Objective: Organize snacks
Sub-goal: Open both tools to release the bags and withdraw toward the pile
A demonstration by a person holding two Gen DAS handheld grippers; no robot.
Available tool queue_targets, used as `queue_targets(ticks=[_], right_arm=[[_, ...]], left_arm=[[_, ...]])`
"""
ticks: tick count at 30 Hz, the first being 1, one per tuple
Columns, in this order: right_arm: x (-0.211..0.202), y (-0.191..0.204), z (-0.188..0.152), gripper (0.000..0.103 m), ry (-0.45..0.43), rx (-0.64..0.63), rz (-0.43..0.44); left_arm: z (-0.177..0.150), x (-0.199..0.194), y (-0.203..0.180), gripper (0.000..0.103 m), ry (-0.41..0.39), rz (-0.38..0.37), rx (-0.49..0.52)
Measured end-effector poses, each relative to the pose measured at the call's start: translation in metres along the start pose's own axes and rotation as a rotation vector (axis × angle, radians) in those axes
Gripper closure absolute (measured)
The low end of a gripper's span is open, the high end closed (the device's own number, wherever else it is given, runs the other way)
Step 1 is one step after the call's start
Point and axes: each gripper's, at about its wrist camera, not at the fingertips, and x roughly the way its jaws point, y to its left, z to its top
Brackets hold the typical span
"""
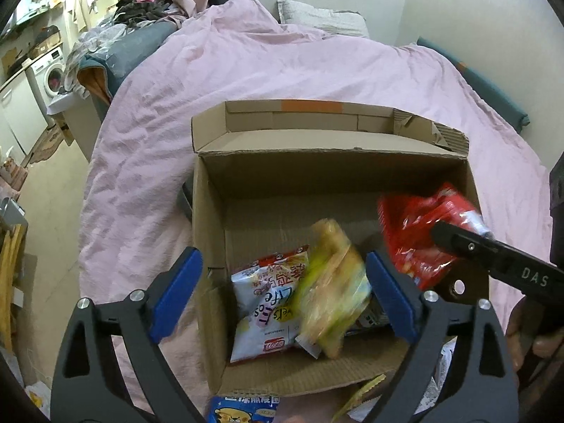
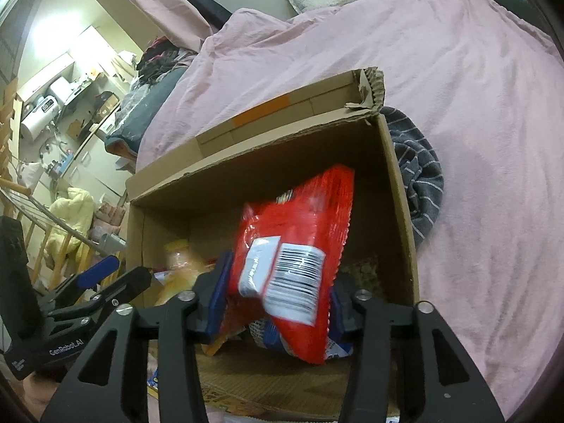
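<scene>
An open cardboard box (image 1: pixel 335 155) (image 2: pixel 246 162) stands on a pink bed. Inside lies a white and blue snack bag (image 1: pixel 261 303). My left gripper (image 1: pixel 283 294) hangs over the box's near left part, open wide. A blurred yellow bag (image 1: pixel 331 289) (image 2: pixel 176 257) is loose between its blue pads, over the white bag. My right gripper (image 2: pixel 276 306) is over the box's right side. A red snack bag (image 2: pixel 299 232) (image 1: pixel 416 232), barcode side up, sits tilted and blurred between its pads, which look slack on it. The right-hand pad is partly hidden behind the bag.
The pink duvet (image 1: pixel 282 63) surrounds the box. A grey striped cloth (image 2: pixel 419 176) lies against the box's right wall. A blue snack packet (image 1: pixel 243 409) and other wrappers lie in front of the box. Left of the bed are clothes, a washing machine (image 1: pixel 53 70) and a drying rack.
</scene>
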Motion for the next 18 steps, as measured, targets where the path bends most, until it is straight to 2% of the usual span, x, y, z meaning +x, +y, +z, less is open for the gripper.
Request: queue_targets(ticks=[1, 3, 5, 7, 10, 18], right_arm=[[-0.001, 0.000, 0.000, 0.049, -0.002, -0.001, 0.001], [-0.002, 0.000, 0.001, 0.036, -0.009, -0.003, -0.002], [-0.006, 0.001, 0.001, 0.014, -0.035, -0.009, -0.011], [-0.012, 0.003, 0.003, 0.010, -0.071, -0.020, -0.013], [-0.019, 0.006, 0.006, 0.010, -0.093, -0.041, -0.002], [-0.021, 0.004, 0.007, 0.010, -0.088, -0.032, 0.007]], left_arm=[[0.000, 0.000, 0.001, 0.011, 0.001, -0.003, -0.003], [0.000, -0.002, 0.001, 0.011, -0.005, -0.005, -0.008], [0.001, -0.006, 0.002, 0.011, -0.024, -0.009, -0.011], [0.002, -0.009, 0.002, 0.011, -0.040, -0.012, -0.011], [0.003, -0.012, 0.001, 0.011, -0.053, -0.011, -0.004], [0.001, -0.010, 0.005, 0.011, -0.040, 0.004, -0.011]])
